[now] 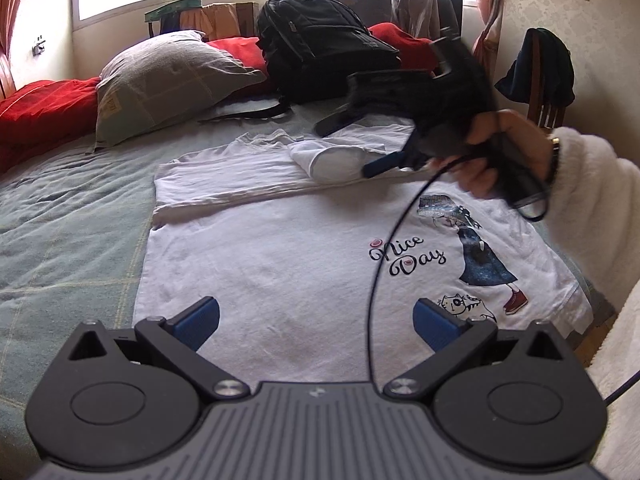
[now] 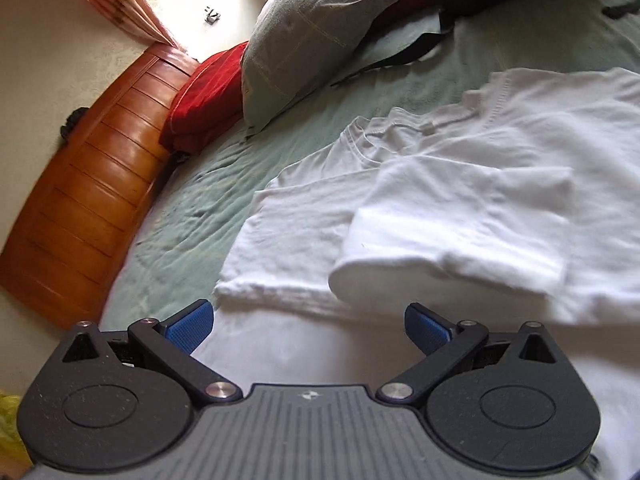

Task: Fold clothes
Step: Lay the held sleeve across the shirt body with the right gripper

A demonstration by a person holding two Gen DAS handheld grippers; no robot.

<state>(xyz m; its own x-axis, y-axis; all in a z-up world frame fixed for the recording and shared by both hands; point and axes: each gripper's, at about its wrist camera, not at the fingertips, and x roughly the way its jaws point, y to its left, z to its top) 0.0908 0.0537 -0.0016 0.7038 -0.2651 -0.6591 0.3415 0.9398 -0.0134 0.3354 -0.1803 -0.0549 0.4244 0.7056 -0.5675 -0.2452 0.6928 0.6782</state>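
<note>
Two claws are over a white T-shirt (image 1: 280,248) that lies flat on a bed (image 1: 72,208) with a green sheet. The left claw (image 1: 316,322) hangs above the bottom part of the shirt, and its blue fingers (image 1: 198,320) are wide apart with nothing between them. The right claw (image 2: 308,326) is held by a hand (image 1: 500,152) in a fluffy white sleeve (image 1: 592,208). It floats above the far side of the shirt, and its blue fingers (image 2: 192,326) are wide apart too, holding nothing.

One side of the shirt is folded in over the middle, and a short sleeve (image 2: 452,236) lies on top of that fold. The front shows a drawing of a girl (image 1: 476,248), a little cat and the words "Nice Day".

A grey pillow (image 1: 168,80), red cushions (image 1: 40,104) and a black backpack (image 1: 320,40) sit at the far side of the bed. A wooden headboard (image 2: 80,184) stands by the wall. The right claw looks a bit blurry from the left wrist view, so its tips are hard to see there.
</note>
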